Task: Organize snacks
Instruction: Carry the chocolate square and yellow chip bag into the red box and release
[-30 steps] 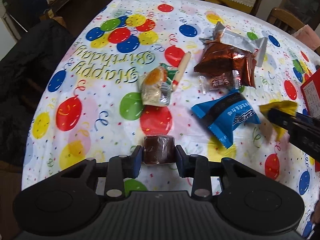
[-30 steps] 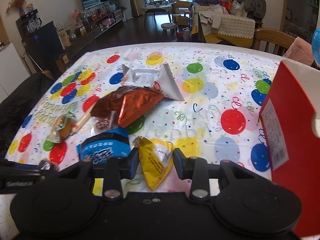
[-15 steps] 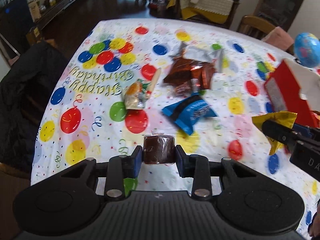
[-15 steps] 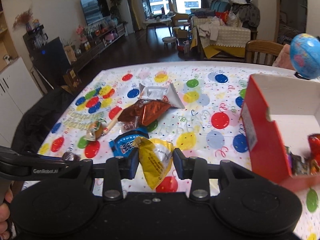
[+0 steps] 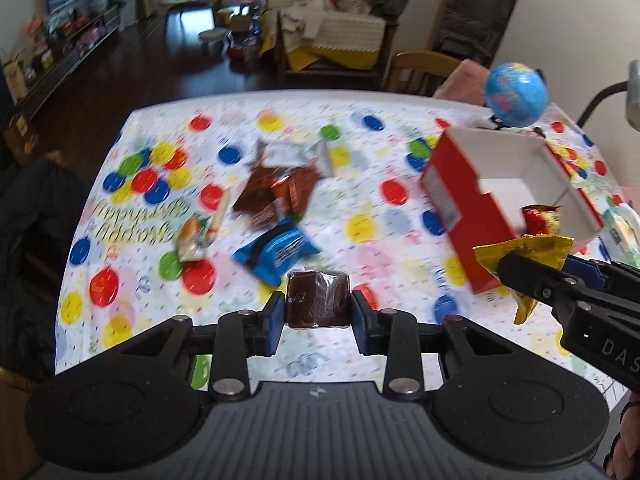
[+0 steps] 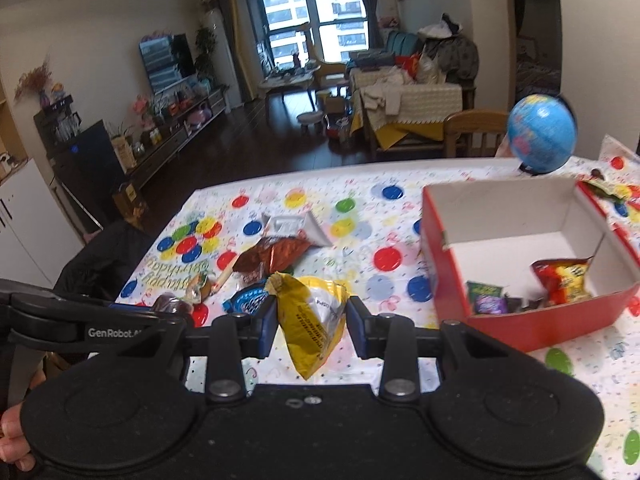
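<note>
Off to the right of both grippers sits the red box (image 6: 448, 280), open-topped on the table (image 5: 384, 248), a few snacks already in its near end. The right gripper (image 6: 312, 316) is clamped on a yellow packet (image 6: 312, 312) that hangs point-down, and it is the nearer of the two, close to the box's near corner. The left gripper (image 5: 318, 316) pinches a brown wrapped cake (image 5: 318, 300) and is farther left, so I judge its path crosses behind the right one. Loose snacks, a blue pack (image 5: 276, 252) among them, lie well left of the box.
</note>
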A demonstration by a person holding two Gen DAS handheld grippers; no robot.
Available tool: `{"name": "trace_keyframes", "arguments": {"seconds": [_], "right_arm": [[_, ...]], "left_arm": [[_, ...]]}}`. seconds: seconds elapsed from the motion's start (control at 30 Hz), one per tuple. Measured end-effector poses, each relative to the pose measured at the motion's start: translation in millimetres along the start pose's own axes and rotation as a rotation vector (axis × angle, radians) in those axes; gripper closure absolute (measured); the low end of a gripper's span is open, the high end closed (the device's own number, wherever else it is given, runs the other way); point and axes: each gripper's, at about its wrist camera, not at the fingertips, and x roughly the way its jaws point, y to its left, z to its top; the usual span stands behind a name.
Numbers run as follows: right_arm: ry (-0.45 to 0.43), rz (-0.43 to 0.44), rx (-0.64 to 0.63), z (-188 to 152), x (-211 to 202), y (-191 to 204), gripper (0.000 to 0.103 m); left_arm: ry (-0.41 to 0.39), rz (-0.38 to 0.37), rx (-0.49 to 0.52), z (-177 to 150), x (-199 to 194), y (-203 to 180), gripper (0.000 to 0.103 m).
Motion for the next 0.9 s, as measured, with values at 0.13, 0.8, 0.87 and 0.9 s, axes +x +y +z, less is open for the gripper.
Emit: {"name": "trace_keyframes", "arguments": {"seconds": [0.13, 0.8, 0.87, 0.9], "right_arm": [[-0.027, -0.015, 0.004, 7.5, -12.9, -14.8, 0.068], [-0.010, -0.080, 0.042, 37.1, 3.0, -167.7, 0.068], [-0.006, -0.088, 0.048, 38.7, 7.2, -183.6, 0.068], [-0.004, -0.089, 0.050, 39.4, 9.5, -191.1, 0.068]], "left_arm": [[-0.023, -0.022, 0.039, 11.0, -5.7, -24.6, 0.069], [0.016, -0.072, 0.141, 72.7, 68.6, -176.5, 0.069], [0.027, -0.083, 0.136, 78.7, 79.6, -186.7, 0.069], [0.034, -0.085, 0.136, 81.3, 85.2, -191.9, 0.069]]}}
